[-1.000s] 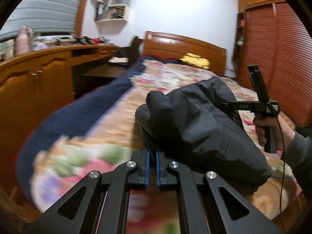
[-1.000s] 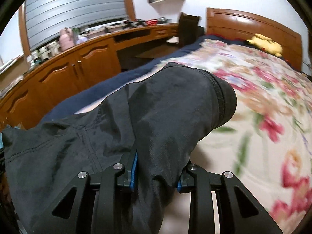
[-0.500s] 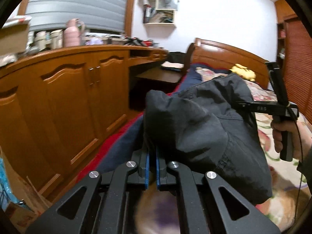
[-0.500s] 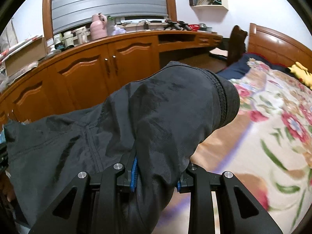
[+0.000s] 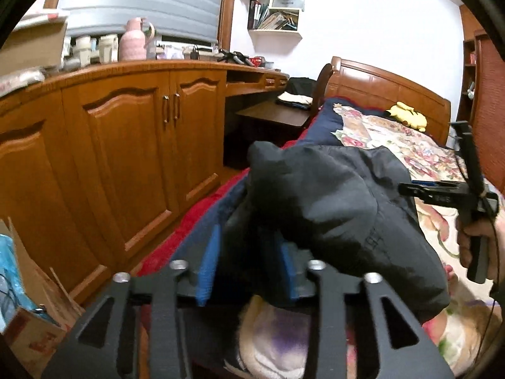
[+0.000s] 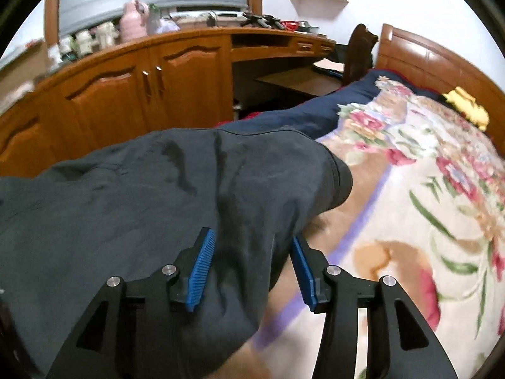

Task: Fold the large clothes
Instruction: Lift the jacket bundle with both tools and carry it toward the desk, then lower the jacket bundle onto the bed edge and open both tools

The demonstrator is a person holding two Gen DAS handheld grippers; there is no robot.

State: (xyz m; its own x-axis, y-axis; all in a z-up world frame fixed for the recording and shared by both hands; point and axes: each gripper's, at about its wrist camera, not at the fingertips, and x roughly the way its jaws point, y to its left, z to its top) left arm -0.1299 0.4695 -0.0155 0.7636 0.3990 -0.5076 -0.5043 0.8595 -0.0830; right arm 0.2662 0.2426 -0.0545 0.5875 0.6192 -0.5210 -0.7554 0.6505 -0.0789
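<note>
Over the near left edge of the bed [image 5: 407, 145], the left wrist view shows the left gripper [image 5: 249, 271] with its blue pads [image 5: 206, 268] spread apart; a fold of the dark jacket [image 5: 331, 208] lies between them, released rather than pinched. The jacket sits bunched on the flowered blanket [image 5: 372, 129], close to the bed's left side. At far right a hand holds the right gripper [image 5: 419, 186], its tips at the jacket's far edge. Wooden cupboards [image 5: 126, 145] stand just left of the bed, a cardboard box [image 5: 28, 325] near the floor, a yellow soft toy [image 5: 407, 117] at the headboard.

From the right wrist view, the right gripper [image 6: 252, 265] also stands wide, its pads [image 6: 200, 271] on either side of the jacket [image 6: 157, 208] without squeezing it. The cuff end reaches toward the blanket [image 6: 426, 189].

Judging by this, the garment has been set down and let go. To do the step well, both tools should back straight out so the pads do not drag the fold open. The jacket lies near the bed edge, so a snag could pull it off toward the cupboards.
</note>
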